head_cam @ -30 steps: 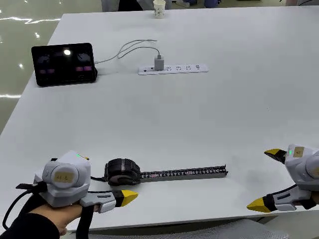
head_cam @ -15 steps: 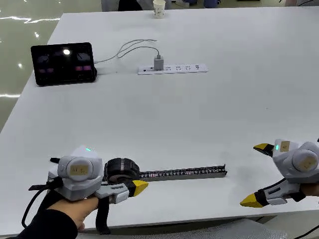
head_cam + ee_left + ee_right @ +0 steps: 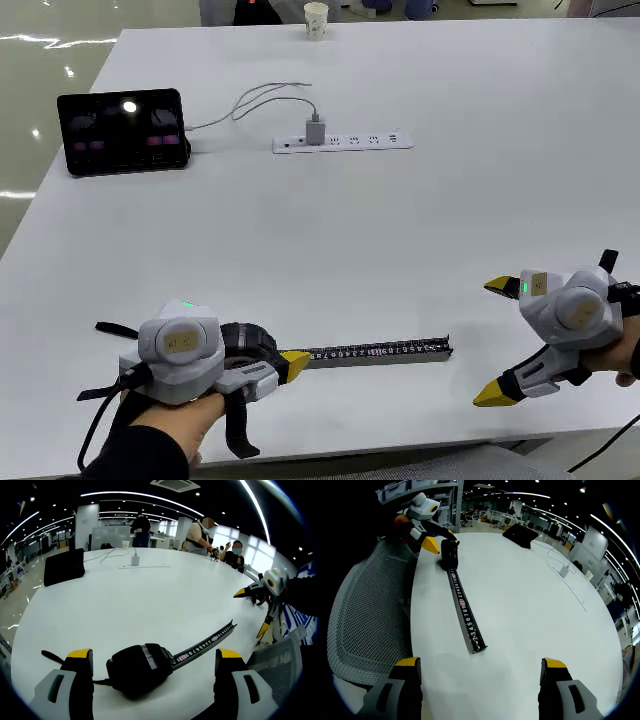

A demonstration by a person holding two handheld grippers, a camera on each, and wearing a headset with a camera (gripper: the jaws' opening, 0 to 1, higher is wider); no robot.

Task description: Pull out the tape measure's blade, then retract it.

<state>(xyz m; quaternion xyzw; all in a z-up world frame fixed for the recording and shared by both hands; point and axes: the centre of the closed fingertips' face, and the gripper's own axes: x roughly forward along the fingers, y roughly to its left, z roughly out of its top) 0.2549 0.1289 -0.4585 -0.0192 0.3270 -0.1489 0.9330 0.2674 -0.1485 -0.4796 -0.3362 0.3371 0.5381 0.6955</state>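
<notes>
My left gripper sits at the near left of the white table, its jaws spread wide with one yellow tip on each side of the black tape measure case. In the left gripper view there is a clear gap between each tip and the case, so I am bracketing it rather than clamping it. I judge that this stance is there to pin the case, or to reach its lock, for the retraction.

The blade lies flat on the table, running right from the case, with its end hook at the near middle. With the blade out, the pull looks done and the retraction not yet.

My right gripper hangs at the near right, jaws wide and holding nothing. It points left at the blade's end but is well apart from it. I take that gap as deliberate, leaving the blade free to run back.

The tablet, power strip and paper cup sit far off, clear of the work.
</notes>
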